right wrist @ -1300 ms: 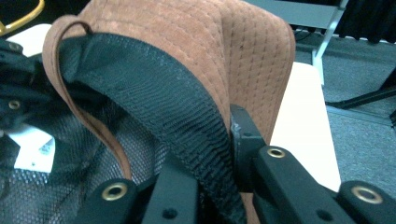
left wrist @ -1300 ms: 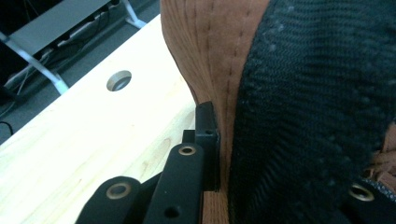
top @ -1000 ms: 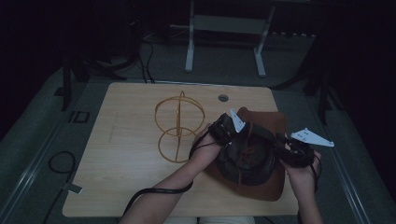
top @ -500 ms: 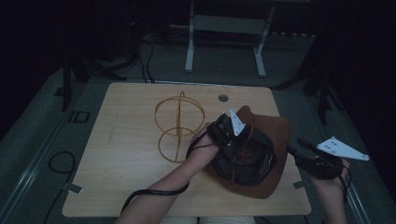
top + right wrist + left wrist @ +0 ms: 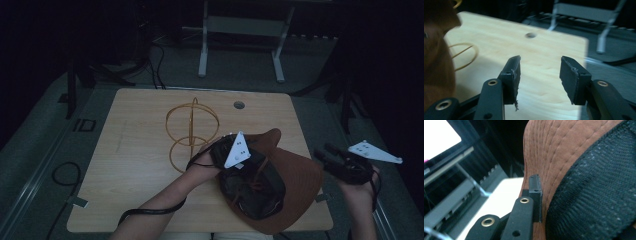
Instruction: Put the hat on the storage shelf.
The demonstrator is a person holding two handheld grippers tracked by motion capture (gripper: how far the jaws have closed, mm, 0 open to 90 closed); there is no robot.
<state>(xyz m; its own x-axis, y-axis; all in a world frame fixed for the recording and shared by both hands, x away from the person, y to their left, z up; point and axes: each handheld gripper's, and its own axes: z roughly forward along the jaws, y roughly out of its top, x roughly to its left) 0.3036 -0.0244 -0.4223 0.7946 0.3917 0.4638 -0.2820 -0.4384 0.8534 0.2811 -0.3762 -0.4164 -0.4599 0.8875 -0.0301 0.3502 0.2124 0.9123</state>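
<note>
Holding the brown hat [image 5: 295, 175] by its brim, the left gripper [image 5: 227, 150] has its jaws clenched on the stitched fabric; in the left gripper view one jaw presses flat against the brim [image 5: 554, 165] beside the black mesh lining [image 5: 599, 195]. The hat rests at the near right part of the table [image 5: 140, 165], turned over so the dark lining faces up, with the far edge of the brim lifted. The right gripper [image 5: 332, 157] hangs off the right edge of the table, apart from the hat, and its jaws stand spread with nothing between them; its own view looks past them [image 5: 540, 75] at bare wood, with the hat's edge [image 5: 436, 65] at the left.

Just beside the hat, toward the middle of the table, stands a wire stand [image 5: 192, 132] made of golden rings. Judging from this, the step in hand looks like raising the hat on one side so it can be turned or carried to that stand. The next move likely calls for the right gripper to come in and pinch the opposite brim, so the soft hat does not sag or twist from a single hold. The brim is thin and floppy, so a grip near the edge could slip.
</note>
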